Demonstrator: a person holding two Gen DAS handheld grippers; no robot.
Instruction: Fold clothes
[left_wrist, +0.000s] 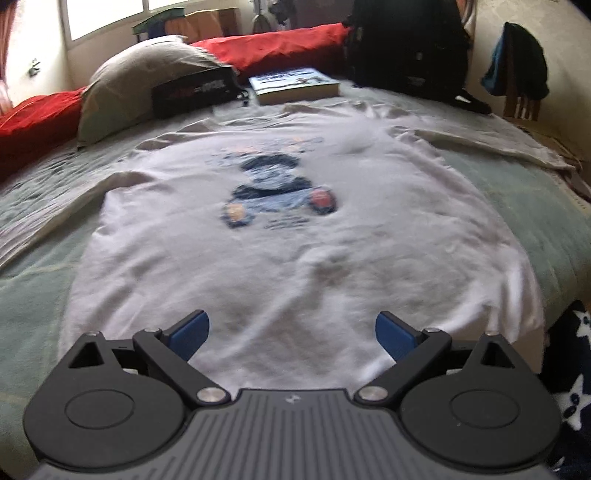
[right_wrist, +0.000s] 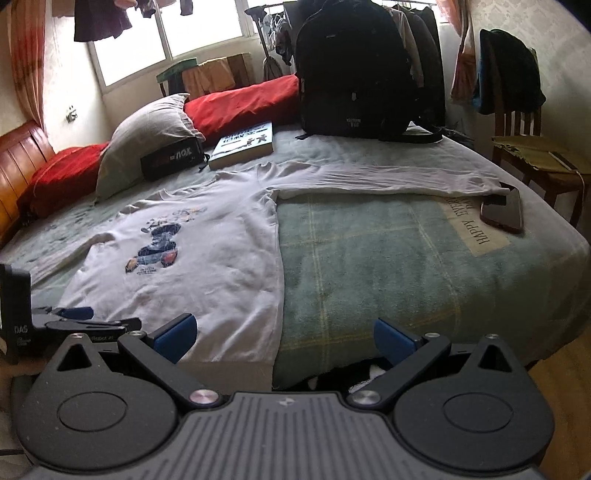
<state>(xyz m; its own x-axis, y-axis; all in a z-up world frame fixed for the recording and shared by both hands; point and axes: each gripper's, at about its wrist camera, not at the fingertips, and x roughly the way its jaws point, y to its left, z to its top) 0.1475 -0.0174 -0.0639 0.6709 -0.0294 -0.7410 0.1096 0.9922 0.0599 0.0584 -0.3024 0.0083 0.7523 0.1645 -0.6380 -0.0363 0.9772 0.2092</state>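
White shirt spread flat on bed, print up. Left tongs spread above hem, holding nothing. Right tongs spread near shirt's right edge, empty.

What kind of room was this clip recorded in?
Most likely a home bedroom: a bed with a grey pillow, a white shirt spread flat on it, and clothes hanging on a rack by the window.

Bright window behind bed, wooden chair by pale wall — daylight
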